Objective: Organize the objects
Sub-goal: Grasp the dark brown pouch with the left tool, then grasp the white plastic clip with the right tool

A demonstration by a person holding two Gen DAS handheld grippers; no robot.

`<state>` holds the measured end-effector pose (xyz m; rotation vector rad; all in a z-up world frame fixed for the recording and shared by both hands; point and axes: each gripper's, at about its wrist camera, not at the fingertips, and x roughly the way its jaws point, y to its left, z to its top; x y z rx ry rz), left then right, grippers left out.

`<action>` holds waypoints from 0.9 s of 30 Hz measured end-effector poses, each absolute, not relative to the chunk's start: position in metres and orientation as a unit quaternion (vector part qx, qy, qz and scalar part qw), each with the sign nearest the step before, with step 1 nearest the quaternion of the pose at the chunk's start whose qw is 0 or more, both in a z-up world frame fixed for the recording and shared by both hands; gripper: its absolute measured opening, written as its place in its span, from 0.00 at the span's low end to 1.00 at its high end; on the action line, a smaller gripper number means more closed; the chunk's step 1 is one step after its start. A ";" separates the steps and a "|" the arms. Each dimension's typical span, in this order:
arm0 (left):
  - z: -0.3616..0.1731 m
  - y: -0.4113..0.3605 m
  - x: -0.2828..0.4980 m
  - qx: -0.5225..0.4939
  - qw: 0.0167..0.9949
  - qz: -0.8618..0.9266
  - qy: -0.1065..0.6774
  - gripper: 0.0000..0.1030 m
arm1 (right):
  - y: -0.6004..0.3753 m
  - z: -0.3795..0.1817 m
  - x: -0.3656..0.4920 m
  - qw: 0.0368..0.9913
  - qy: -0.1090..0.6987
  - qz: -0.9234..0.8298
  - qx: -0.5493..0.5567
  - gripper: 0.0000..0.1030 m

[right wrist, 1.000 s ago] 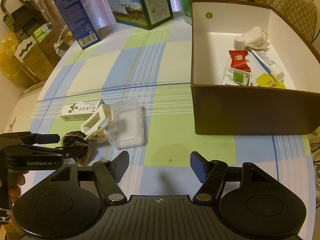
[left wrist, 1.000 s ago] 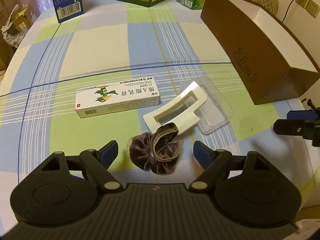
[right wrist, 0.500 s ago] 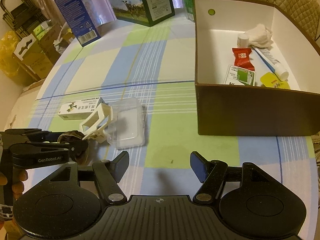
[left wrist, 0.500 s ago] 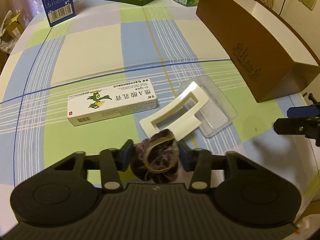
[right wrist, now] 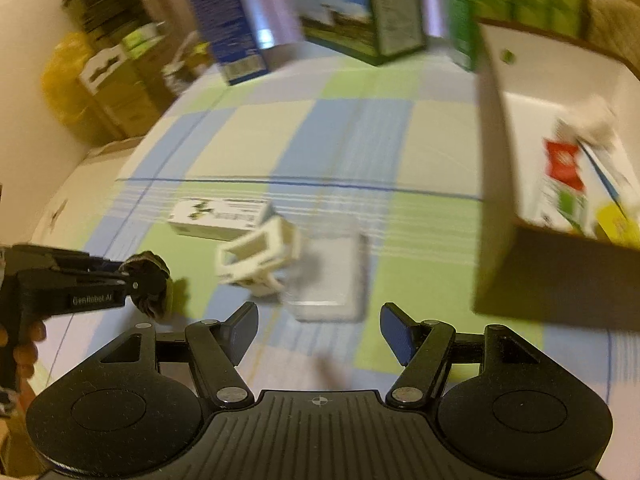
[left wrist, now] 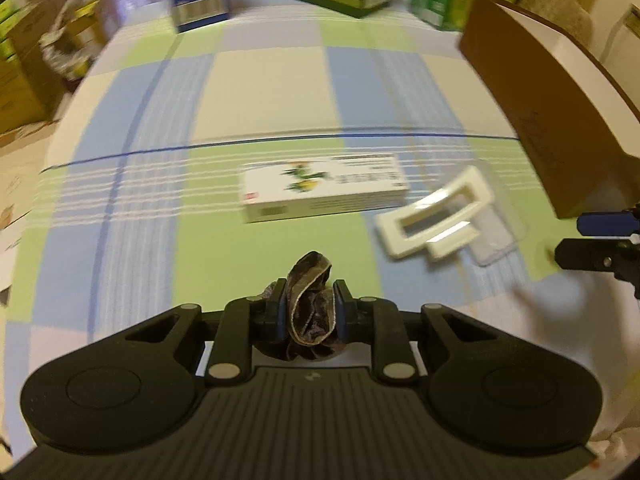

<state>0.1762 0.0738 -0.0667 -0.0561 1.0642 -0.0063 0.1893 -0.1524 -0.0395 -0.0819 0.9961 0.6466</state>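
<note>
Bench (left wrist: 272,92) with checked cloth; brown box (right wrist: 560,276) at its right end is my landmark, its white inside already holding small items, blurred past naming. Well left of the box lie a white carton (left wrist: 320,192), a cream hair claw (left wrist: 436,218) and a clear lid (right wrist: 332,276) under it. Left gripper (left wrist: 308,312): fingers pinched tight on the dark scrunchie (left wrist: 310,300), which is off the cloth. Right gripper (right wrist: 318,332): fingers spread wide, holding nothing. I'd carry the scrunchie high over the box's near wall before releasing, since soft fabric snags. Motion blur smears all print.
</note>
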 end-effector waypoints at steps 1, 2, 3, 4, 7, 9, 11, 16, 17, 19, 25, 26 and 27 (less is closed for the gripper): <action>-0.066 0.080 0.174 -0.030 0.861 0.005 0.507 0.18 | -0.147 -0.041 0.189 0.826 0.467 0.311 -0.045 0.63; -0.066 0.086 0.173 -0.034 0.861 0.013 0.508 0.18 | -0.141 -0.042 0.189 0.824 0.466 0.318 -0.050 0.63; -0.065 0.092 0.171 -0.037 0.861 0.020 0.508 0.18 | -0.135 -0.043 0.190 0.822 0.465 0.325 -0.055 0.63; -0.065 0.098 0.169 -0.040 0.860 0.027 0.508 0.18 | -0.128 -0.045 0.190 0.820 0.463 0.331 -0.061 0.63; -0.065 0.112 0.164 -0.050 0.858 0.044 0.509 0.18 | -0.109 -0.049 0.190 0.817 0.456 0.344 -0.078 0.63; -0.065 0.119 0.159 -0.054 0.858 0.051 0.508 0.18 | -0.097 -0.053 0.189 0.820 0.446 0.346 -0.093 0.63; -0.066 0.124 0.157 -0.059 0.857 0.055 0.509 0.18 | -0.089 -0.057 0.187 0.826 0.436 0.337 -0.114 0.63; -0.068 0.131 0.155 -0.067 0.856 0.057 0.509 0.19 | -0.068 -0.070 0.178 0.835 0.416 0.321 -0.165 0.64; -0.068 0.132 0.156 -0.068 0.856 0.056 0.509 0.19 | -0.065 -0.072 0.175 0.833 0.418 0.320 -0.173 0.64; -0.069 0.133 0.156 -0.068 0.856 0.054 0.509 0.19 | -0.060 -0.076 0.169 0.832 0.417 0.316 -0.185 0.64; -0.069 0.135 0.156 -0.069 0.857 0.048 0.509 0.19 | -0.048 -0.081 0.157 0.834 0.405 0.319 -0.197 0.61; -0.069 0.135 0.156 -0.068 0.857 0.047 0.509 0.19 | -0.046 -0.081 0.156 0.837 0.400 0.316 -0.200 0.57; -0.069 0.136 0.156 -0.068 0.857 0.046 0.509 0.19 | -0.044 -0.082 0.155 0.838 0.398 0.312 -0.204 0.52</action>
